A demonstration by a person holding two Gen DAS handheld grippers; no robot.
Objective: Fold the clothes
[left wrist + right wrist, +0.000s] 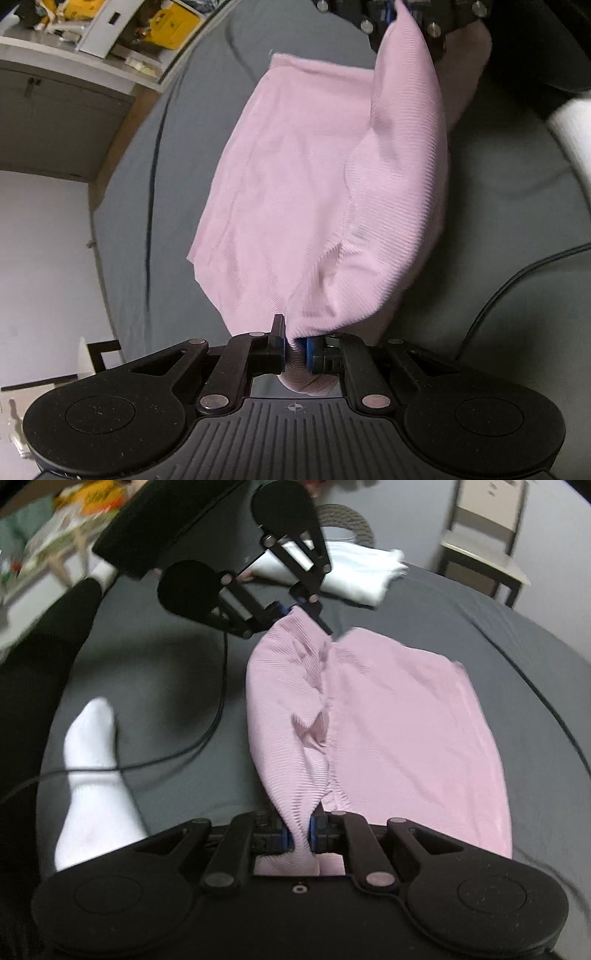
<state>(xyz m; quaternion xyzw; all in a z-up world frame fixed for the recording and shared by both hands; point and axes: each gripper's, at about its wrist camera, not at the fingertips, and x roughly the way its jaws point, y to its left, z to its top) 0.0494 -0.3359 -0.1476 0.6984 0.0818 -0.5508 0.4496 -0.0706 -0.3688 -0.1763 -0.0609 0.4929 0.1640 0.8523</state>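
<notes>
A pink ribbed garment (pixel 295 177) (pixel 399 716) lies partly on a grey sheet, one edge lifted off it. My left gripper (pixel 295 349) is shut on one corner of that lifted edge. My right gripper (pixel 299 836) is shut on the other corner. The fabric hangs in a curved fold between the two grippers. In the right wrist view the left gripper (pixel 286 611) shows at the far end of the fold. In the left wrist view the right gripper (pixel 397 16) shows at the top, pinching the cloth.
The grey sheet (pixel 517 657) covers a bed. A folded white cloth (pixel 354 574) lies at its far side. A person's leg in a white sock (pixel 92 760) rests on the sheet, with a black cable (pixel 218 701) across it. A chair (pixel 480 542) stands beyond the bed, shelves (pixel 74 44) to the side.
</notes>
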